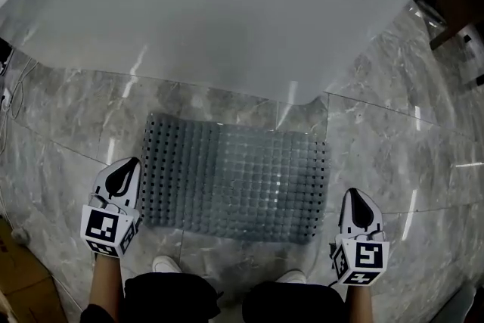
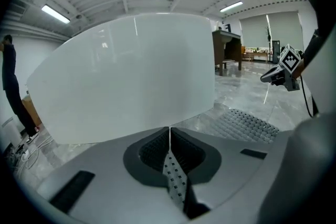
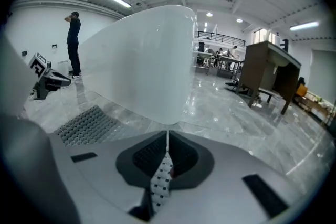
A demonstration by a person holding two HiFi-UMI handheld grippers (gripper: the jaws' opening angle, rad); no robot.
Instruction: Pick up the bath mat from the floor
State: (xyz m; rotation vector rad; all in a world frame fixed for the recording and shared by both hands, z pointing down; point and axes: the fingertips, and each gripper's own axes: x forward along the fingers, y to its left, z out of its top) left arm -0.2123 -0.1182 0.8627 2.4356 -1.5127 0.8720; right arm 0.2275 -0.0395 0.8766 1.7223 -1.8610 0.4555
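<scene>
A grey translucent bath mat (image 1: 236, 180) with a grid of bumps and holes lies flat on the marble floor in front of the white bathtub (image 1: 219, 4). My left gripper (image 1: 122, 172) hovers just off the mat's left edge, jaws shut and empty. Off the mat's right edge, my right gripper (image 1: 357, 200) is likewise shut with nothing between its jaws. The left gripper view shows the mat (image 2: 244, 124) to the right and the other gripper (image 2: 283, 72) beyond it. In the right gripper view the mat (image 3: 89, 124) lies to the left, with the left gripper (image 3: 48, 80) behind it.
The tub's curved wall (image 2: 126, 76) rises close ahead of both grippers. A dark wooden desk (image 3: 270, 76) stands on the right. A person (image 3: 73, 42) stands far off by the wall. White shoes (image 1: 165, 265) show at the mat's near edge. Cables (image 1: 11, 94) lie at the far left.
</scene>
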